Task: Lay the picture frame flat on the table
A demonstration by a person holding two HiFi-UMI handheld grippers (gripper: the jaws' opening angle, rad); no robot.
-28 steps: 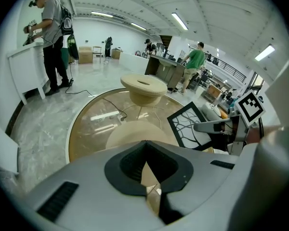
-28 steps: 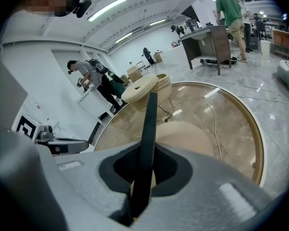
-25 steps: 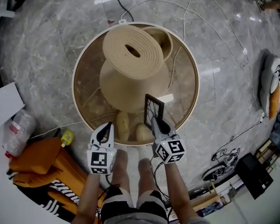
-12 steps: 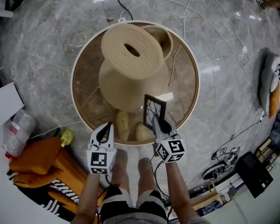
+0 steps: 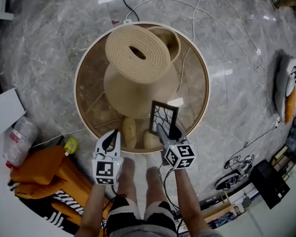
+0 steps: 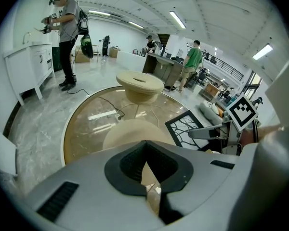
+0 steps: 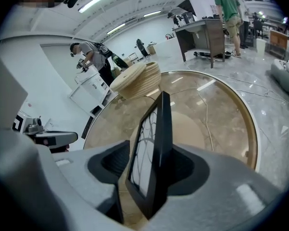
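Black picture frame (image 5: pixel 163 116) upright between the right gripper (image 5: pixel 166 131) fingers (image 7: pixel 207 177)
Those fingers are opening off it; left gripper (image 5: pixel 112 138) fingers (image 6: pixel 111 177) together, just beside them.

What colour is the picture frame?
The picture frame is black; best in the left gripper view.

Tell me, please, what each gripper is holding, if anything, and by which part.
The picture frame stands by its lower edge between the jaws of the right gripper, but they are opening, a gap showing on one side. The left gripper is shut on nothing.
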